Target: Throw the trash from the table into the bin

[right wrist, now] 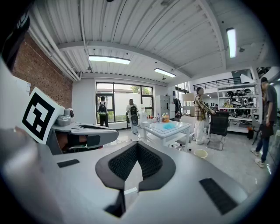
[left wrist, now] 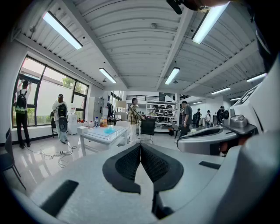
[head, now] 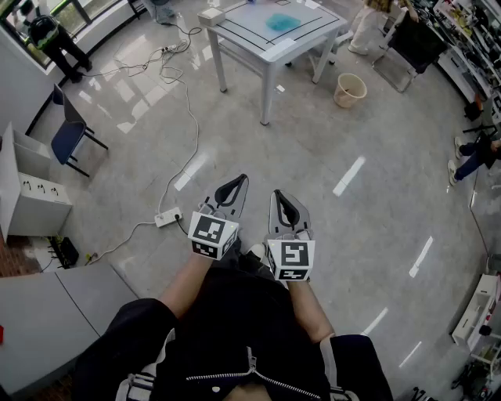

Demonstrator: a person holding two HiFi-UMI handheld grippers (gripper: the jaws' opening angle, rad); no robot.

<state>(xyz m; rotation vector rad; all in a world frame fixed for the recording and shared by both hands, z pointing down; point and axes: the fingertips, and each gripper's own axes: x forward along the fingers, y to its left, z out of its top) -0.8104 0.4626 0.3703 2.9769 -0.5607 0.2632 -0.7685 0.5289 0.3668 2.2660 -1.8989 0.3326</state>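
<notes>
Nothing binned yet: we hold left tool (head: 234,185) and right tool (head: 280,199) pressed together, empty, well short of far bench (head: 237,31), blue trash (head: 282,22) on it, bin (head: 350,89) beside.

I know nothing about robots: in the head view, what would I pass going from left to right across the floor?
Blue chair → white power strip → left gripper → right gripper → beige bin.
</notes>
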